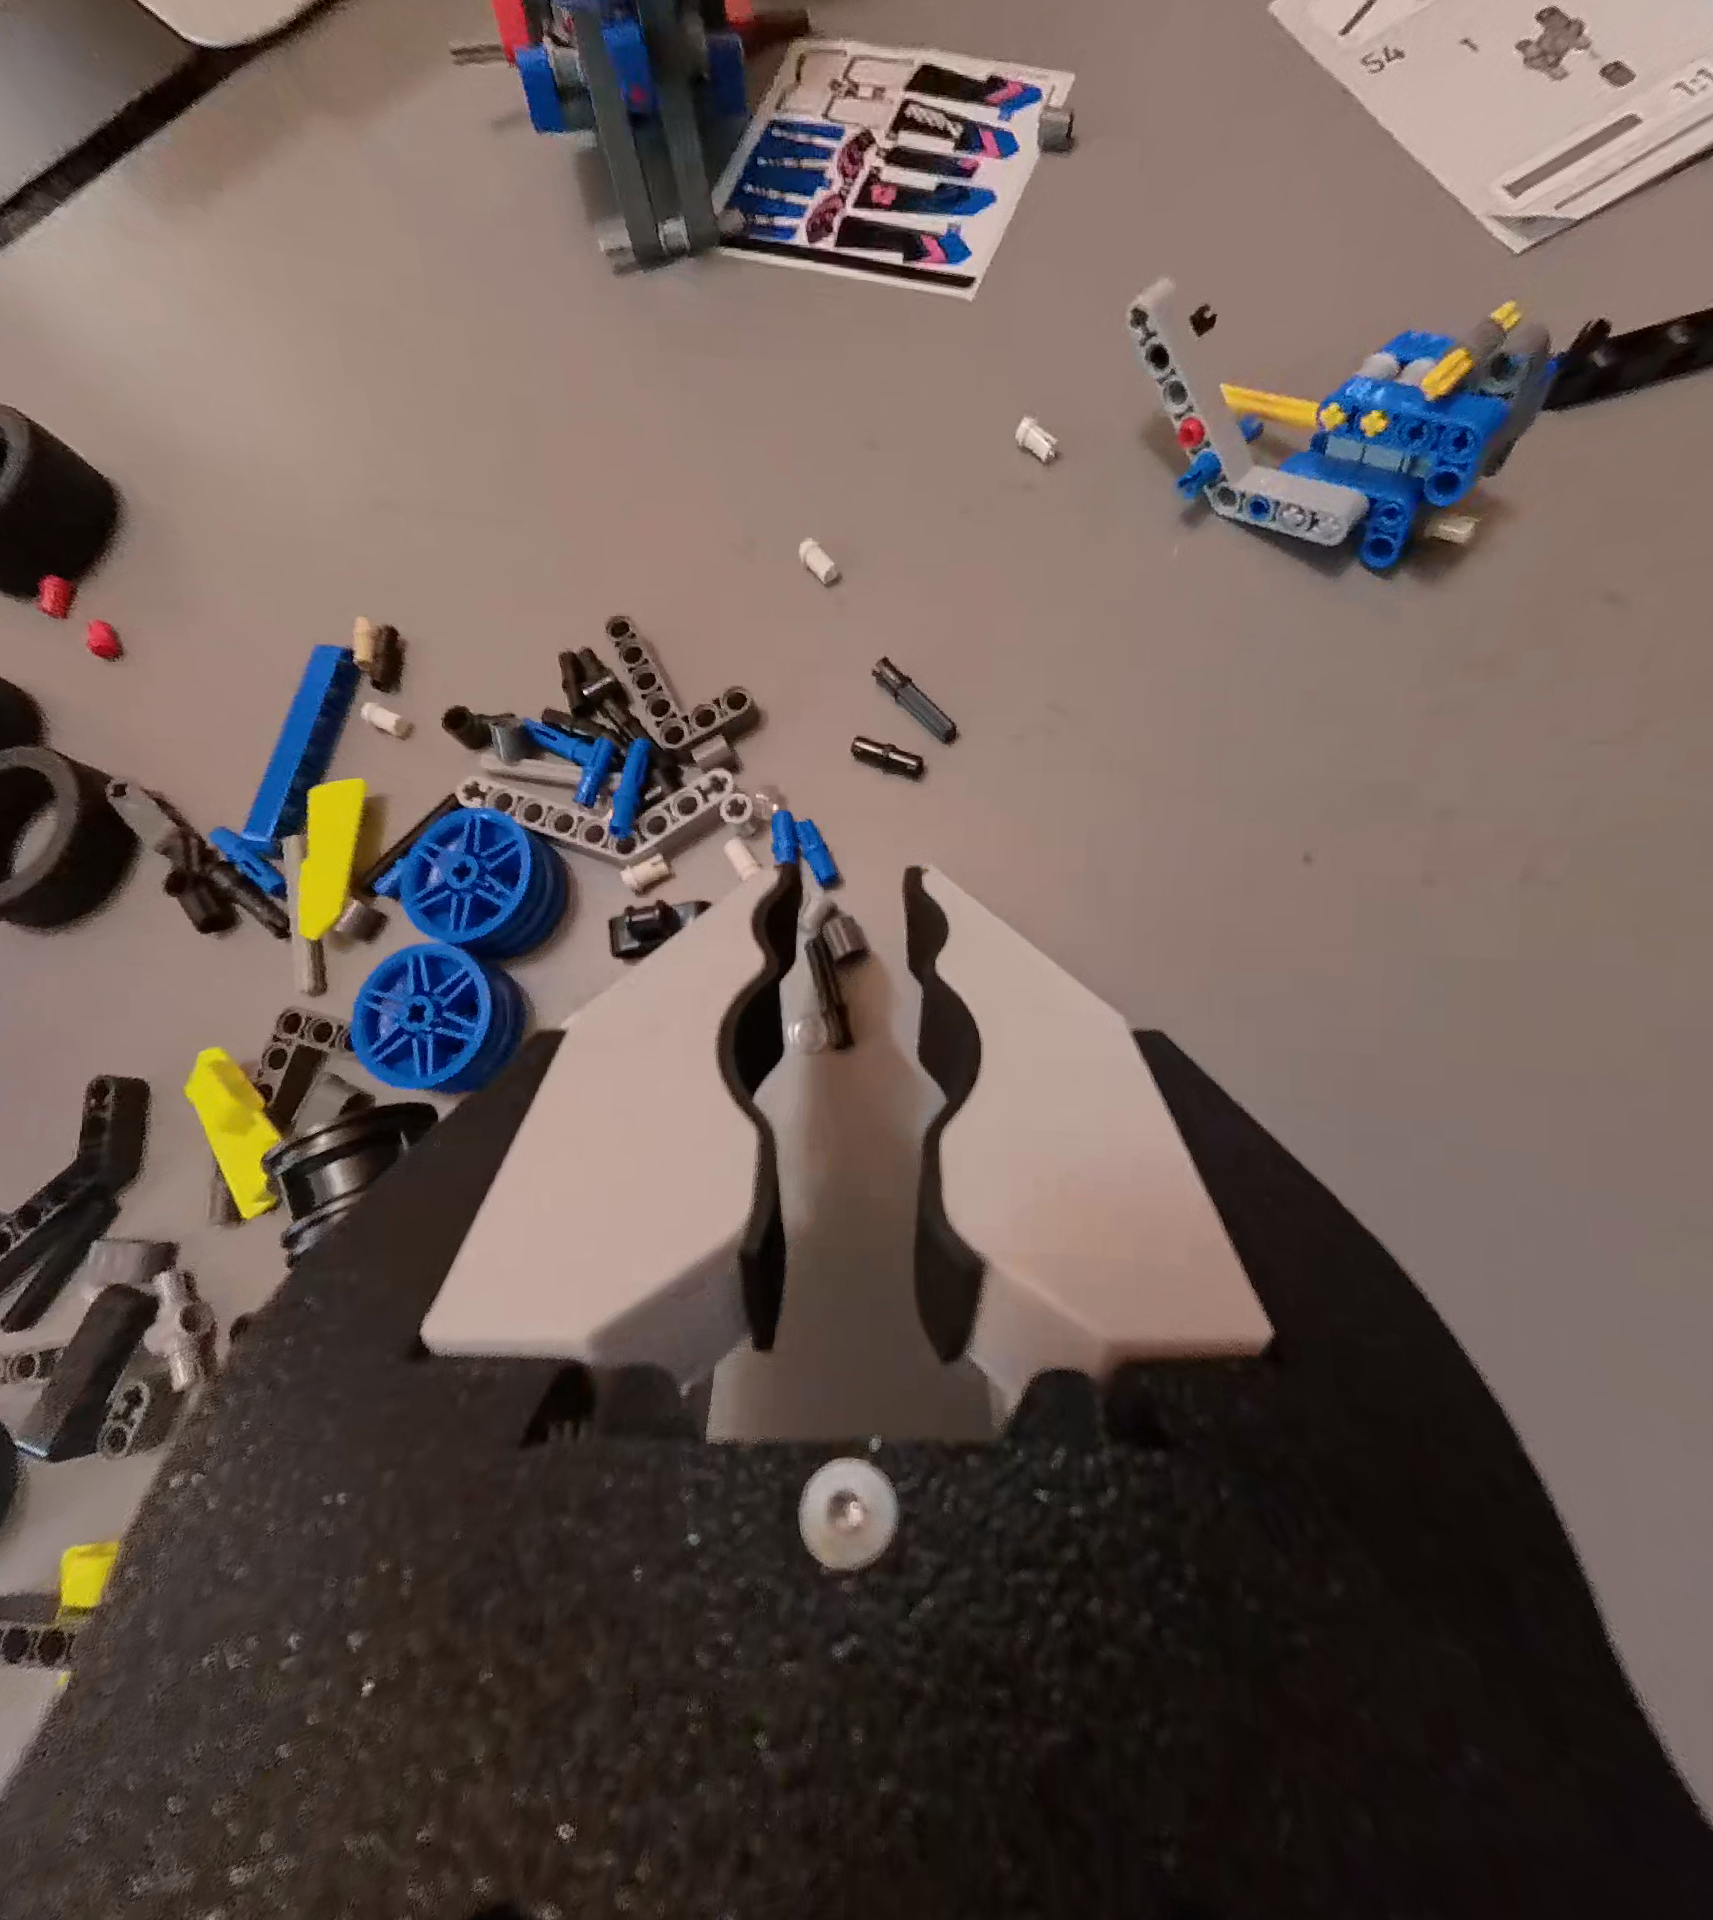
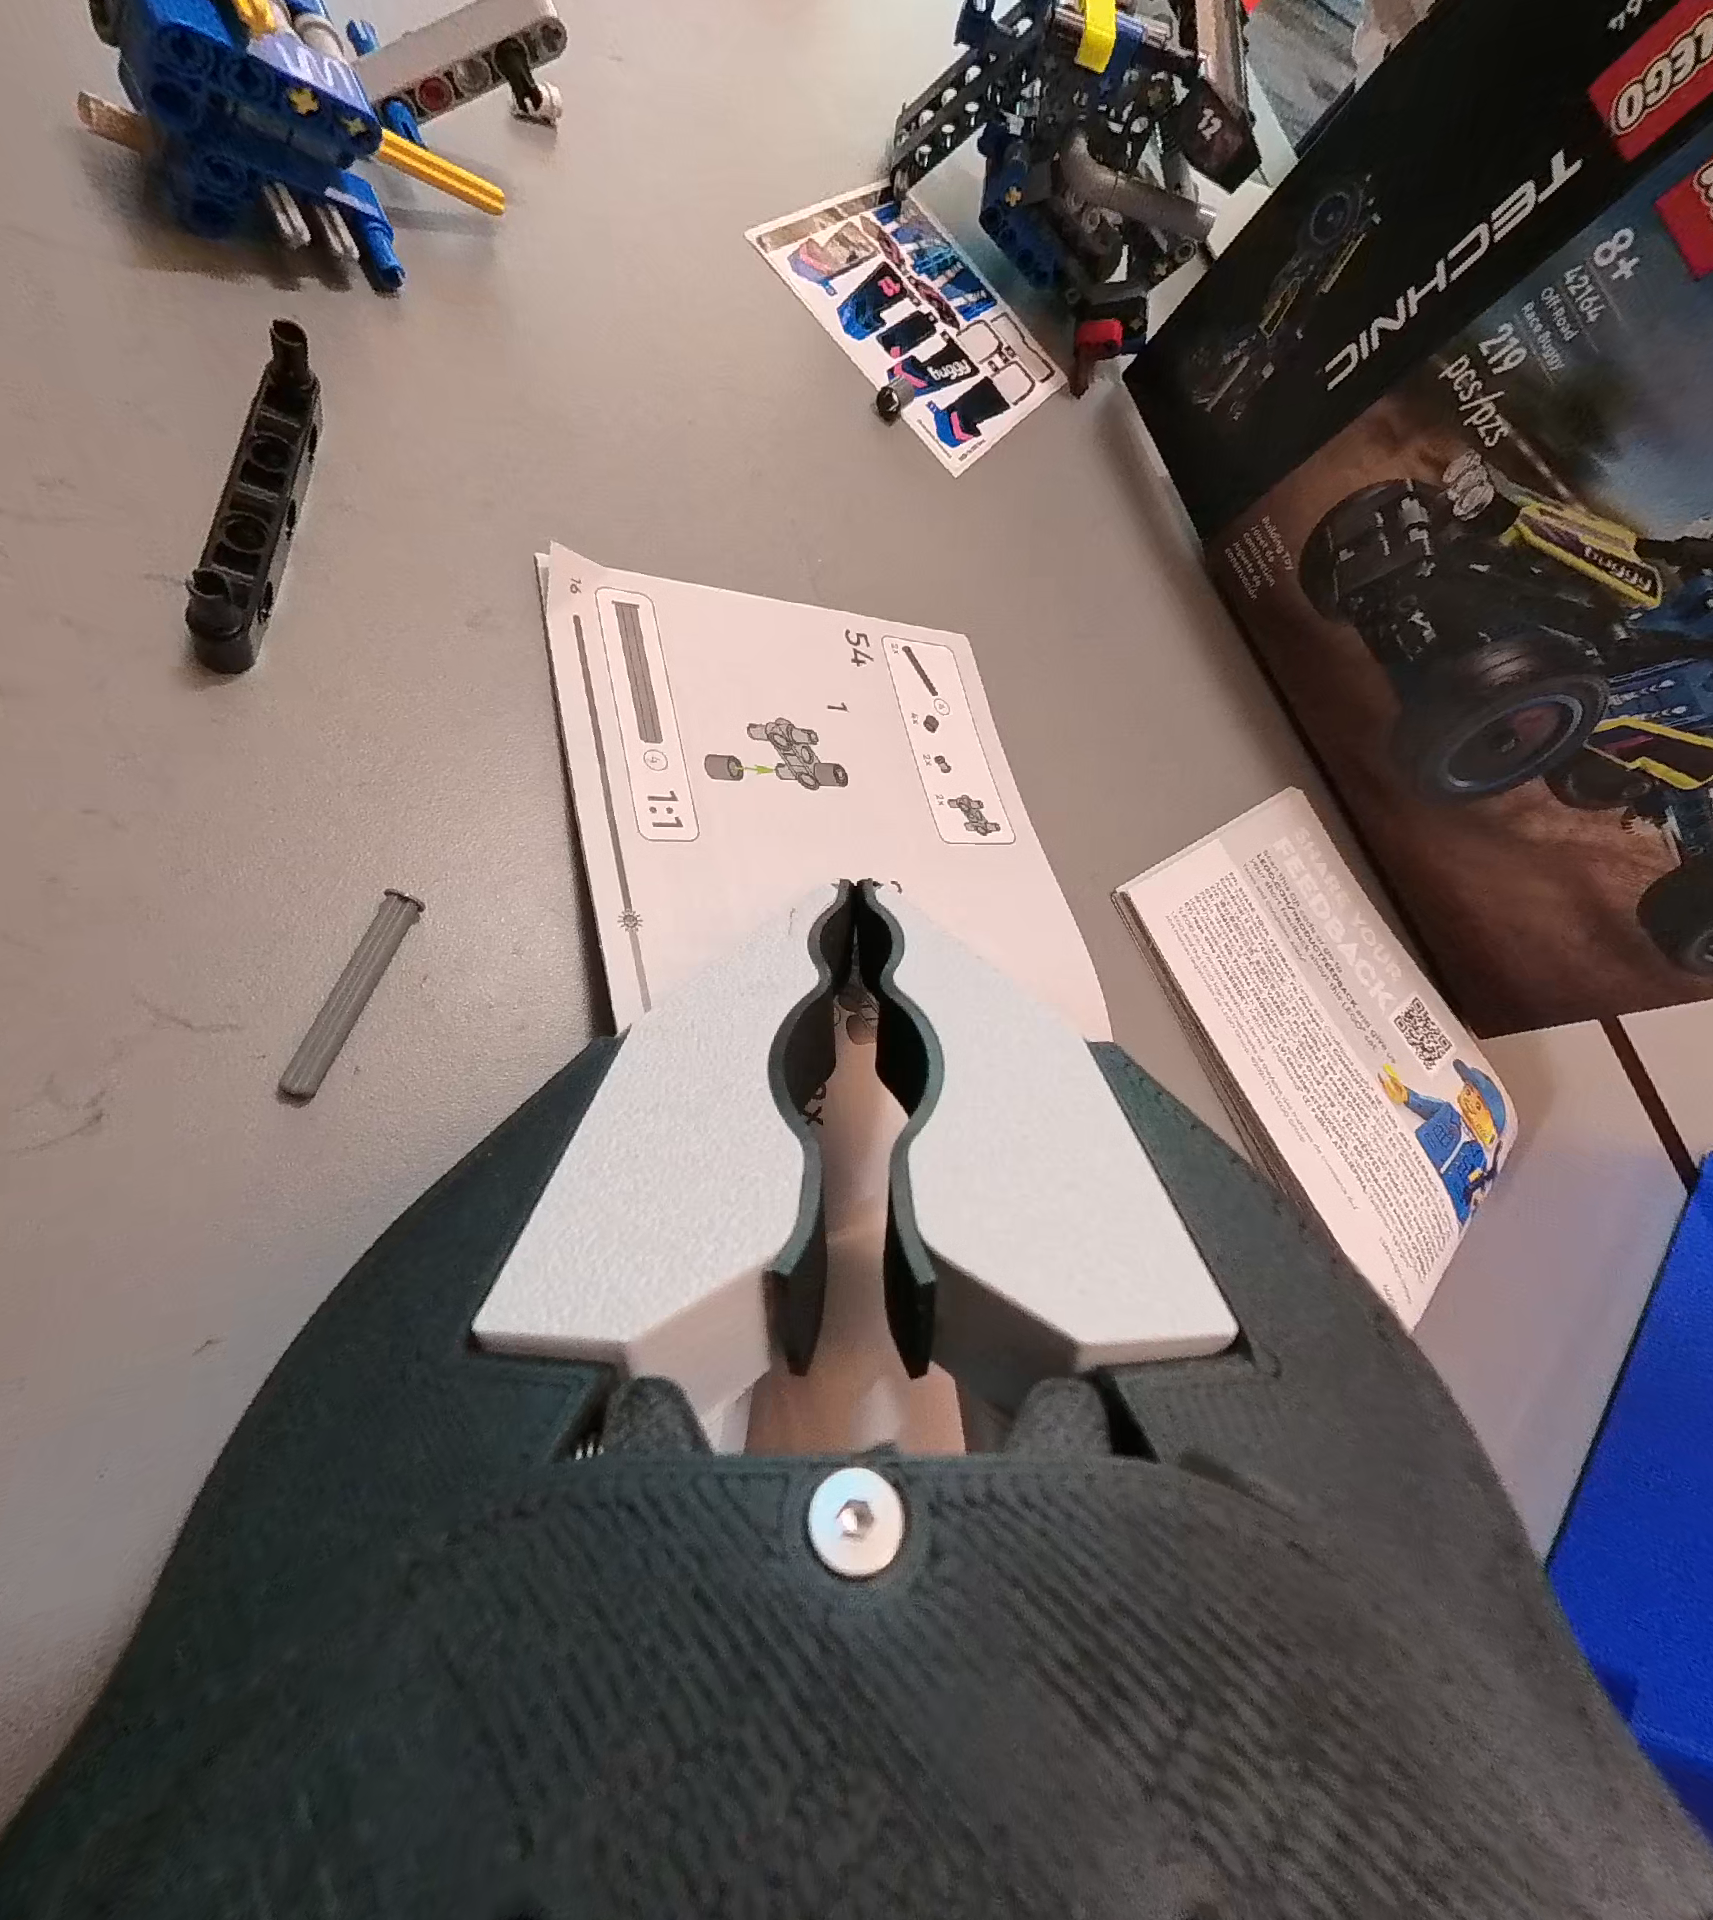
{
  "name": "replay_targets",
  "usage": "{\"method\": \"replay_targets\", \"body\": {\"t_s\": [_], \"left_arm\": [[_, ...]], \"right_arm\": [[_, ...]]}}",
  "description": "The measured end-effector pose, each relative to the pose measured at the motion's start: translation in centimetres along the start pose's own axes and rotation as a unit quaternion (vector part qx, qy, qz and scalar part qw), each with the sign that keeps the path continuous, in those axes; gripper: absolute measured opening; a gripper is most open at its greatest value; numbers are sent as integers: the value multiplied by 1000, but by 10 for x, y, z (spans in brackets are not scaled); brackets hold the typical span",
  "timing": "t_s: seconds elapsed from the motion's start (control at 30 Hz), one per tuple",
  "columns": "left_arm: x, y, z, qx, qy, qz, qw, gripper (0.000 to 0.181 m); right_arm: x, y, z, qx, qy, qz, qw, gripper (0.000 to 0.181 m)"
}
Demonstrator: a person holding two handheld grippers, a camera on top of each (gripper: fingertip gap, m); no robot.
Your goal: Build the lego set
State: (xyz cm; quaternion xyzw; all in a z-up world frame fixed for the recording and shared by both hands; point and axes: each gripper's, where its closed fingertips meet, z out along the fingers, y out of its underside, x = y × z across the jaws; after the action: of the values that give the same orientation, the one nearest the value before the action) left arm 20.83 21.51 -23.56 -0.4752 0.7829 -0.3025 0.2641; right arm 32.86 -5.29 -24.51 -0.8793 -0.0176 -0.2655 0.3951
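**Left tongs hovering over the loose-parts pile, right tongs pressed together over the instruction sheet**

The left tongs [image 1: 847,883] are standing apart above the grey tabletop [image 1: 1247,831], with a small black pin and grey piece [image 1: 828,971] lying between the fingers; whether either finger is touching it cannot be told. The pin's long axis is running roughly along the tongs, pointing away from the camera. Just beside the fingertips, two blue pins [image 1: 803,844] are lying side by side, and beyond them the loose-parts pile [image 1: 561,769] is spreading toward the tabletop's left edge, with two blue wheel hubs [image 1: 457,935] and black tyres [image 1: 10,831] among it. A blue sub-assembly [image 1: 1382,447] is sitting well apart toward the right, its yellow axle pointing left.

The right tongs [image 2: 857,888] are closed together, holding nothing, over the open instruction sheet [image 2: 779,727]. A grey axle [image 2: 351,995] is lying on the tabletop to the left, its long axis slanting away from the camera. A black beam [image 2: 254,499] is lying farther off, and the set's box [image 2: 1506,520] is standing at the right edge.
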Motion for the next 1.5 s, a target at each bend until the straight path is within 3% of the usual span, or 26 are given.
{"method": "replay_targets", "body": {"t_s": [0.37,0.63,1.17,1.5], "left_arm": [[-1,-12,4,45,-69,-46,996,19],[-4,5,0,27,-95,-69,993,15],[-2,19,5,-2,-80,-63,995,8],[8,11,8,7,-76,-23,997,4]], "right_arm": [[-2,-1,-1,4,-2,-8,1000,0],[-2,-1,-1,4,-1,-9,1000,0],[-2,-1,-1,4,-1,-9,1000,0],[-2,-1,-1,4,0,-10,1000,0]]}}
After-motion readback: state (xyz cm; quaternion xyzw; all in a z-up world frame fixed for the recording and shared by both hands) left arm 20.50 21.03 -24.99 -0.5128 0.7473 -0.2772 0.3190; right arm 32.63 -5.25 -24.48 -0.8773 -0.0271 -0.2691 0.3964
